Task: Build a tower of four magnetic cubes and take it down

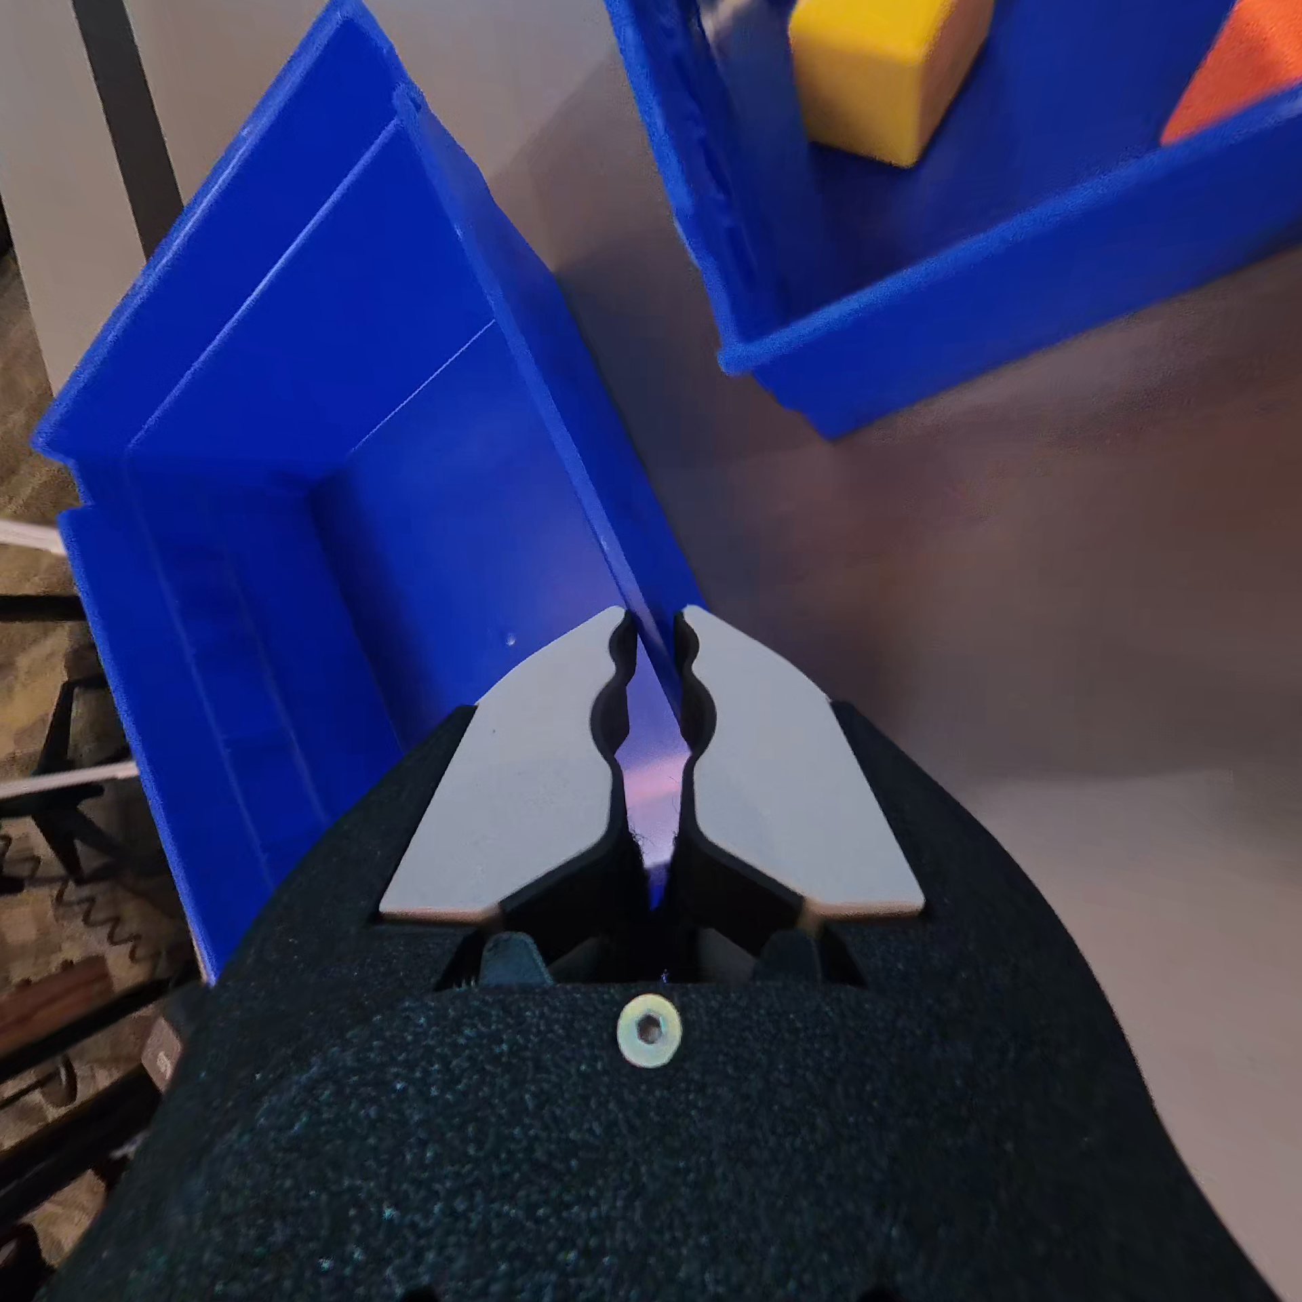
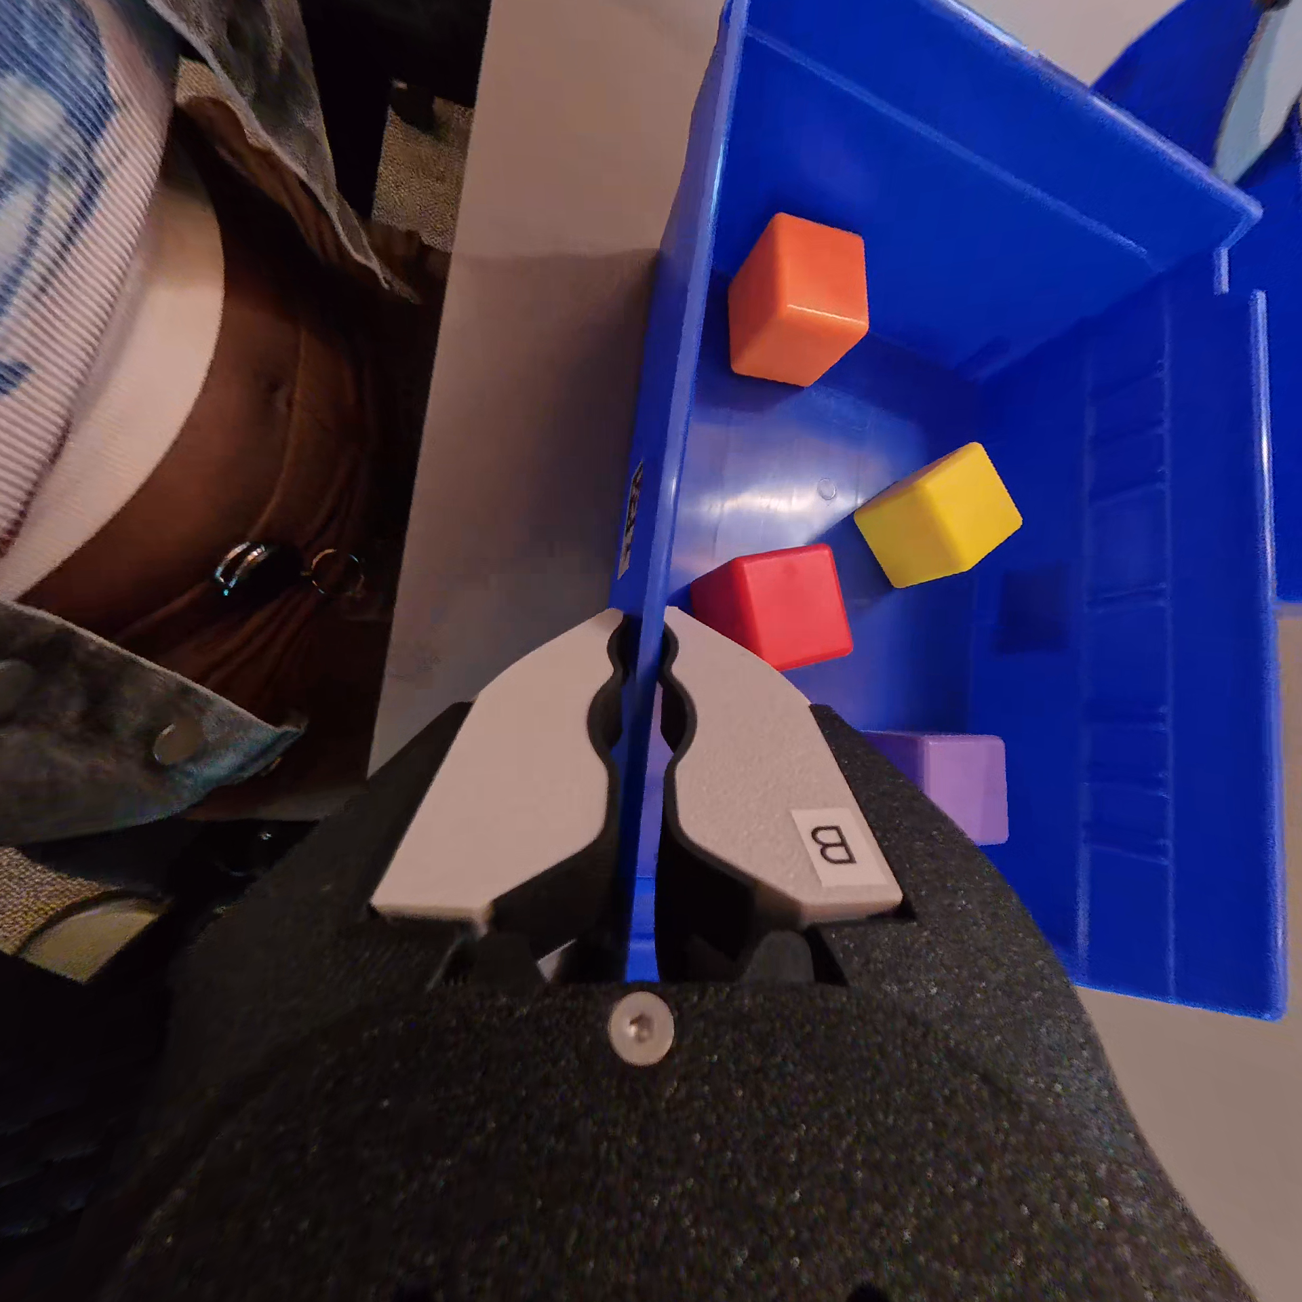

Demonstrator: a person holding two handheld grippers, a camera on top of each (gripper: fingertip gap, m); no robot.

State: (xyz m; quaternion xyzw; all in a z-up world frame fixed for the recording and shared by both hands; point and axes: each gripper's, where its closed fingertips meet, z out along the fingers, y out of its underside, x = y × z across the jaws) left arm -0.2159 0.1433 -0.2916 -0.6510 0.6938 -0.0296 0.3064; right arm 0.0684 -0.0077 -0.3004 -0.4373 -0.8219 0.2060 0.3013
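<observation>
Right claw [image 2: 642, 620] clamped on cube bin [image 2: 881, 176] wall, left claw [image 1: 655, 620] pinching empty bin [image 1: 296, 366] wall.

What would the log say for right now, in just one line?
left gripper: clamps empty blue bin wall | right gripper: clamps cube bin wall | cubes inside: orange, yellow, red, purple | tower: not started

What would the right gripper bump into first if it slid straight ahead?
Nothing separate, probably: the right gripper is shut on the blue bin's side wall and would run along it. The red cube sits just inside, beside the path.
</observation>
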